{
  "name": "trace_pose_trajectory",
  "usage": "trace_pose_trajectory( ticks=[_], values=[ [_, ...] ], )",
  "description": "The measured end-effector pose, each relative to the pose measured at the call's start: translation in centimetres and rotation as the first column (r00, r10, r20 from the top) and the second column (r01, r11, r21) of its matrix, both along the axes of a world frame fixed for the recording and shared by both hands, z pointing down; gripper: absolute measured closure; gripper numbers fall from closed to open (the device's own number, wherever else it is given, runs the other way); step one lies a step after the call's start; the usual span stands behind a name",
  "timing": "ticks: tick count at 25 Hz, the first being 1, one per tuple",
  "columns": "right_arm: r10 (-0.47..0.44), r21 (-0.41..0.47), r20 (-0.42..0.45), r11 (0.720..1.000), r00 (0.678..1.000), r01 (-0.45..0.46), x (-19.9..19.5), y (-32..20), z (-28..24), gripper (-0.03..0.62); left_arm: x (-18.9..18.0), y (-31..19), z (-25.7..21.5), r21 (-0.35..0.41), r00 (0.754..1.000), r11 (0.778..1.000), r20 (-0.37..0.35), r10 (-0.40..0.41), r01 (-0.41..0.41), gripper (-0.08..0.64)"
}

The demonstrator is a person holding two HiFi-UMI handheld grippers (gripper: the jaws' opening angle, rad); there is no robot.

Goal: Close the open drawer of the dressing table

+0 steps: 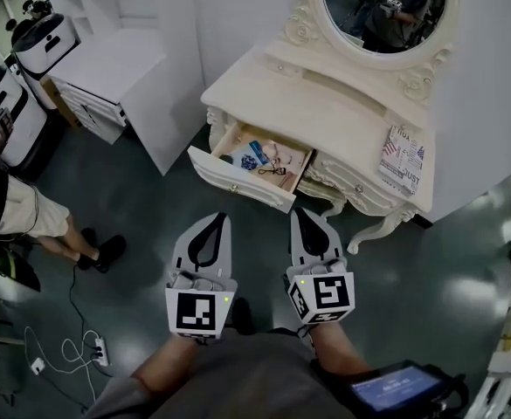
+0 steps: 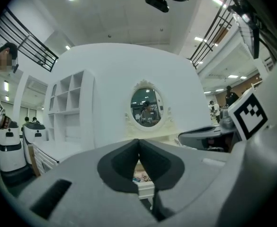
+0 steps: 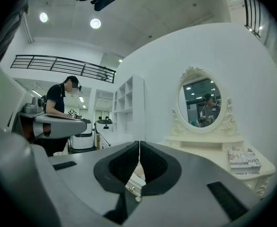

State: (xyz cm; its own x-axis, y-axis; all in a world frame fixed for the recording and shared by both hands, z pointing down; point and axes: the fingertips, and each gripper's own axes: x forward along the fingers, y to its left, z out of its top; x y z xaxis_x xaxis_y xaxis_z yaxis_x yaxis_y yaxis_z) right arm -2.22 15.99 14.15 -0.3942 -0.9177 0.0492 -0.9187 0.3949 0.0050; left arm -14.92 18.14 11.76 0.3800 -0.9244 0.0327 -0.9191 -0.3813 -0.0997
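A cream dressing table (image 1: 342, 103) with an oval mirror (image 1: 386, 7) stands ahead. Its left drawer (image 1: 238, 180) is pulled out and holds small items, among them scissors (image 1: 272, 170). My left gripper (image 1: 219, 218) and right gripper (image 1: 300, 213) hang side by side just short of the drawer front, both shut with nothing between the jaws. In the left gripper view the drawer (image 2: 143, 184) shows below the touching tips of the left gripper (image 2: 138, 141). The right gripper view shows the right gripper (image 3: 139, 143) with the drawer knob (image 3: 129, 189) beneath the tips.
A folded paper (image 1: 401, 160) lies on the table's right end. A white cabinet (image 1: 115, 77) stands to the left. A person's legs (image 1: 54, 230), a power strip (image 1: 98, 349) with cables and white machines (image 1: 37, 42) occupy the left floor area.
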Motion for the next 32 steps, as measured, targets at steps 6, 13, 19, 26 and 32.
trace_pose_trajectory(
  ticks=[6, 13, 19, 26, 32],
  values=[
    [0.05, 0.038, -0.009, 0.998, 0.999, -0.05, 1.1, -1.7, -1.7, 0.577, 0.9, -2.4, -0.1, 0.004, 0.998, 0.998, 0.009, 0.055, -0.055, 0.545],
    [0.12, 0.009, 0.029, 0.993, 0.992, -0.12, 4.3, -3.5, -0.5, 0.577, 3.5, -4.8, 1.7, -0.037, 0.993, 0.994, 0.038, 0.107, -0.106, 0.545],
    [0.118, -0.038, 0.057, 0.993, 0.991, -0.116, 6.8, -7.2, 1.5, 0.577, 5.8, -8.8, 2.8, -0.053, 0.993, 0.994, 0.066, 0.096, -0.093, 0.543],
    [0.08, -0.056, 0.089, 0.996, 0.993, -0.075, 9.4, -14.0, 2.6, 0.577, 7.6, -15.5, 3.2, -0.029, 0.994, 0.998, 0.094, 0.056, -0.053, 0.543],
    [0.038, -0.034, 0.103, 0.999, 0.994, -0.035, 10.4, -18.5, 1.6, 0.577, 7.9, -19.2, 1.4, 0.017, 0.996, 1.0, 0.087, 0.005, -0.006, 0.543]
  ],
)
